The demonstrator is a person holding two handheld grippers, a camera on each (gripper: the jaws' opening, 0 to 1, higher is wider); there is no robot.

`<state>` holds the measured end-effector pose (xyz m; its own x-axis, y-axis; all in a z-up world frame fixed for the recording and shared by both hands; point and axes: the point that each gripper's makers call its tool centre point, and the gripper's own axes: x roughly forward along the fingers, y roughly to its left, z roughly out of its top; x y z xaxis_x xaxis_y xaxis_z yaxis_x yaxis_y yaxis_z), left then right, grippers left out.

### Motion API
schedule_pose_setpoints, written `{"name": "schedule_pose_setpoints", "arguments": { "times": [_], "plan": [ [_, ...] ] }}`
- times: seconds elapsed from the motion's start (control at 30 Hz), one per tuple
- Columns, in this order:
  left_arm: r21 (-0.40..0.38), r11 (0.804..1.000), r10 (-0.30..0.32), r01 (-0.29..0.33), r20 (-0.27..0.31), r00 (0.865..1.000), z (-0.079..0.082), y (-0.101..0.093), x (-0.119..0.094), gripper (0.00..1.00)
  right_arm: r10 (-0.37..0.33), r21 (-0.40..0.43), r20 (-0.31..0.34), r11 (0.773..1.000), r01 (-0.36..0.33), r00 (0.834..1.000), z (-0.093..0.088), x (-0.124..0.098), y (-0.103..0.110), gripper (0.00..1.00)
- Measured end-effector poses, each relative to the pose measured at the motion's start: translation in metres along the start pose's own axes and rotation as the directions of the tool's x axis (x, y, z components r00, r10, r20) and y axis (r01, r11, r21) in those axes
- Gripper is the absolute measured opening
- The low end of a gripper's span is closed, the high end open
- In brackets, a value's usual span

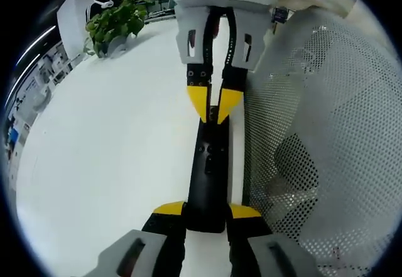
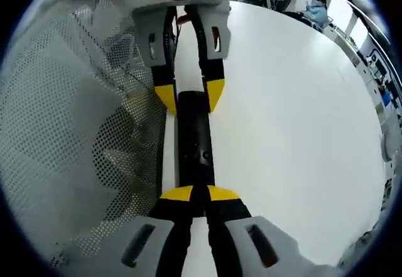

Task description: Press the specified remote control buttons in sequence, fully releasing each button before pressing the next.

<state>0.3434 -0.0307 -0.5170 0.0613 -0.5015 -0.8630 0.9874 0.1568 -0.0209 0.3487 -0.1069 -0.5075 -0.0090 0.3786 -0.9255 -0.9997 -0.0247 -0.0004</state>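
The left gripper (image 1: 206, 213) clamps the black remote's (image 1: 211, 164) near end while the right gripper (image 2: 191, 193), tips together, presses its far end; a potted plant (image 1: 115, 22) appears in the left gripper view.

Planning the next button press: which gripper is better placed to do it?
Right. The right gripper, tips together, rests on the slim black remote control, while the left gripper straddles its end, apparently holding it.

A wide white surface (image 1: 107, 145) stretches ahead of me. A leafy green potted plant (image 1: 116, 22) stands on the surface at its far edge. A white perforated mesh panel (image 1: 326, 132) runs along one side of the surface. Beyond the surface's far edge, a seated person (image 2: 316, 10) appears small and blurred.
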Motion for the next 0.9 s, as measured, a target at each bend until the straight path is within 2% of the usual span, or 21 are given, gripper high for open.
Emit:
{"name": "schedule_pose_setpoints", "arguments": {
  "times": [0.2, 0.27, 0.57, 0.7, 0.9],
  "plan": [
    [0.000, 1.000, 0.000, 0.000, -0.001, 1.000, 0.0000, 0.0001, -0.0001, 0.25, 0.003, 0.000, 0.008, 1.000, -0.003, 1.000, -0.0003, 0.0002, 0.0009, 0.05],
    [0.000, 1.000, 0.000, 0.000, -0.001, 1.000, 0.0001, 0.0001, -0.0002, 0.25, -0.004, -0.033, 0.000, 0.999, 0.004, 1.000, 0.0002, 0.0008, 0.0021, 0.05],
    [0.002, 1.000, -0.001, 0.001, -0.003, 1.000, 0.0000, -0.0001, 0.0001, 0.25, -0.008, -0.066, -0.037, 0.998, 0.005, 0.999, 0.0007, 0.0020, 0.0022, 0.05],
    [0.004, 1.000, -0.003, 0.003, -0.005, 1.000, 0.0000, -0.0002, 0.0002, 0.25, -0.016, -0.041, -0.030, 0.999, 0.014, 0.999, 0.0000, 0.0021, 0.0012, 0.05],
    [-0.002, 1.000, -0.002, 0.002, -0.001, 1.000, -0.0005, -0.0005, -0.0001, 0.25, -0.041, 0.076, 0.059, 0.996, 0.037, 0.997, 0.0026, 0.0006, 0.0021, 0.07]
  ]
}}
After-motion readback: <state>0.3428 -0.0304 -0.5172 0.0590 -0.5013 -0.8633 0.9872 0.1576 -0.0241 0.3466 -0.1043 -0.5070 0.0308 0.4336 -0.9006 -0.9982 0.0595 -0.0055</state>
